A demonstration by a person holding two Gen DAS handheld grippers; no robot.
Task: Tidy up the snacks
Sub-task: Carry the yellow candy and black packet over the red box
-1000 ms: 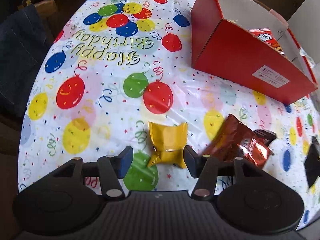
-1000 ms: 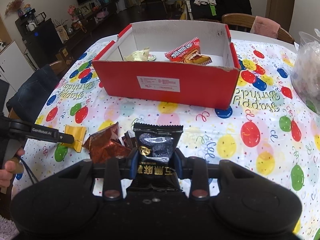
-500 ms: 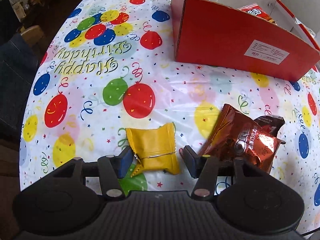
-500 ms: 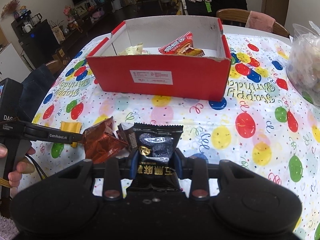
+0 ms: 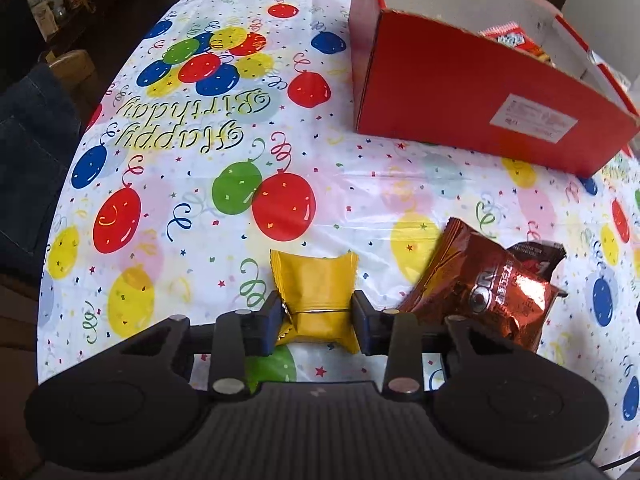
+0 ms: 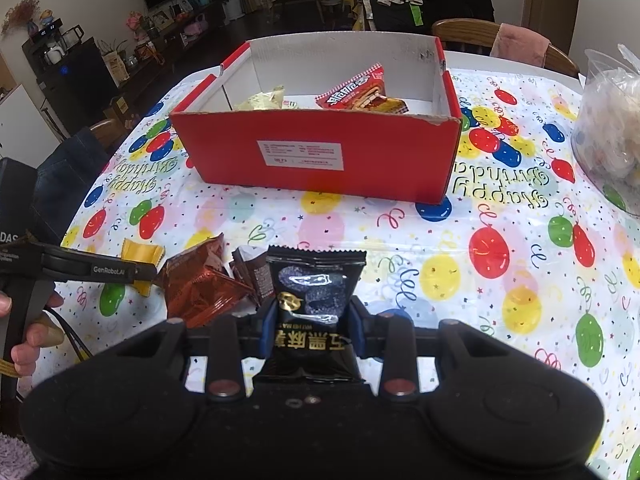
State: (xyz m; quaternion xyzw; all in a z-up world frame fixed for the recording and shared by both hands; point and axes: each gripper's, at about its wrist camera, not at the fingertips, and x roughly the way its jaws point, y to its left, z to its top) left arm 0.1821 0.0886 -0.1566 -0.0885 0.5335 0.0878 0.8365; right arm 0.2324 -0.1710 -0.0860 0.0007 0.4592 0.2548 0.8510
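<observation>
Left wrist: left gripper (image 5: 318, 314) jaws just closing, pads now pinching yellow pack (image 5: 314, 292) lower centre on tablecloth (image 5: 360, 200). Copper pack (image 5: 480, 286) just right, overlapping a dark sachet (image 5: 540, 254). Red box (image 5: 460, 92) upper right. Right wrist only: right gripper (image 6: 312, 330) clamped on black pack (image 6: 314, 300); box contents, plastic bag (image 6: 608, 132) right edge, hand (image 6: 28, 348) lower left.

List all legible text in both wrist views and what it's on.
"Happy Birthday": tablecloth, printed repeatedly.
"GenRobot.AI": finger of the left gripper.
"DAS": left gripper's body, cut off by the frame edge.
White label on the red box: too small.
Black packet, brown packet, red packet: print not reliably legible.
</observation>
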